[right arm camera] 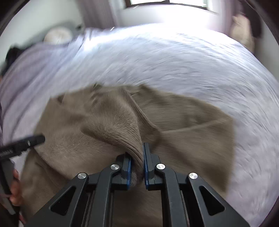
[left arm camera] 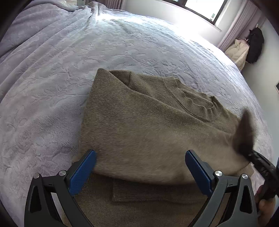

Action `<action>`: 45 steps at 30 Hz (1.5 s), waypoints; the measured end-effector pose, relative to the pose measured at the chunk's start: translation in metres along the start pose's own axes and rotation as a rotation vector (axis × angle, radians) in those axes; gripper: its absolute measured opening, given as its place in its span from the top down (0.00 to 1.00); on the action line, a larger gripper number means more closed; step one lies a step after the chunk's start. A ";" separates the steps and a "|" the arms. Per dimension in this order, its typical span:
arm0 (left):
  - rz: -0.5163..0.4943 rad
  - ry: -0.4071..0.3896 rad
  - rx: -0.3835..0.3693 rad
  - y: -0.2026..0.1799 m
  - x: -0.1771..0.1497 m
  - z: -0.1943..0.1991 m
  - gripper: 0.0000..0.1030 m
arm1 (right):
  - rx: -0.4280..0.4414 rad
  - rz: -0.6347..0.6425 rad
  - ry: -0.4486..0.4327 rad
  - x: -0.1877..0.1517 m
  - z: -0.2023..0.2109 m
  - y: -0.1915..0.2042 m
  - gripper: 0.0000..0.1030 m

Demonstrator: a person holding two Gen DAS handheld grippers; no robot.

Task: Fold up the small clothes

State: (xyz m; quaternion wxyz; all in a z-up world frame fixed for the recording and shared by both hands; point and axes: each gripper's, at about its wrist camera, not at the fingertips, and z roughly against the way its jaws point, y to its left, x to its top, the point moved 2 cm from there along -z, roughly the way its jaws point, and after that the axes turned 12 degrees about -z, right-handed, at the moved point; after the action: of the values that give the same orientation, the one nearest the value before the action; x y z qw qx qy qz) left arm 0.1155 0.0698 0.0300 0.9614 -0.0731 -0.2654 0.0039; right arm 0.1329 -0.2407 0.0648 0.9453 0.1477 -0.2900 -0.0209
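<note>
Where right gripper (right arm camera: 136, 164) pinches, sweater (right arm camera: 108, 122) blurred.

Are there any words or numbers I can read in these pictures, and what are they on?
No text can be read.
Left gripper: small pale marks on its black body, too blurred to read.
Window: a small sticker or sign, too small to read.
Brown sweater, bed blanket: no words or labels showing.

A wide bed (left arm camera: 122, 45) carries everything, covered by a pale lavender blanket (left arm camera: 43, 90) embossed with leaf patterns. A brown knit sweater (left arm camera: 139, 125) lies directly on it, partly folded.
</note>
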 end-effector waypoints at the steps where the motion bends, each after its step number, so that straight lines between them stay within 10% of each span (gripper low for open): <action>1: -0.013 0.001 -0.010 -0.002 0.000 -0.002 0.01 | 0.022 -0.034 -0.016 -0.002 0.009 -0.012 0.88; 8: -0.093 0.045 0.045 -0.019 -0.002 -0.018 0.01 | 0.150 -0.203 0.093 -0.021 0.000 -0.062 0.77; 13: -0.059 0.028 0.008 -0.014 0.008 -0.012 0.01 | 0.202 -0.287 0.031 -0.016 0.009 -0.075 0.28; 17: -0.073 0.064 -0.046 -0.011 0.009 -0.026 0.01 | 0.220 -0.359 -0.016 -0.014 0.013 -0.086 0.33; 19: -0.077 0.099 -0.006 -0.003 0.005 -0.039 0.01 | 0.204 -0.365 0.022 -0.015 0.006 -0.089 0.90; 22: -0.075 0.092 -0.026 0.002 0.003 -0.037 0.01 | 0.126 -0.256 0.066 -0.024 0.003 -0.076 0.90; 26: -0.105 0.057 0.004 -0.009 0.000 -0.006 0.01 | 0.018 -0.232 0.060 -0.027 0.030 -0.074 0.74; 31: -0.224 0.044 -0.055 -0.045 -0.038 0.021 0.01 | 0.092 -0.072 -0.003 -0.058 0.092 -0.040 0.25; 37: -0.240 0.119 -0.046 -0.056 -0.085 0.015 0.01 | 0.240 0.183 0.221 -0.129 0.084 0.023 0.25; 45: -0.261 0.108 0.022 -0.016 -0.153 0.059 0.01 | -0.101 0.264 0.283 -0.199 0.122 -0.043 0.24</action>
State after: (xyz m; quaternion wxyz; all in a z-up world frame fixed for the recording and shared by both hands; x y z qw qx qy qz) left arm -0.0469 0.0550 0.0045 0.9673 -0.0277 -0.2204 -0.1222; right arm -0.0980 -0.2899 0.0408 0.9774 0.0622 -0.1697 0.1098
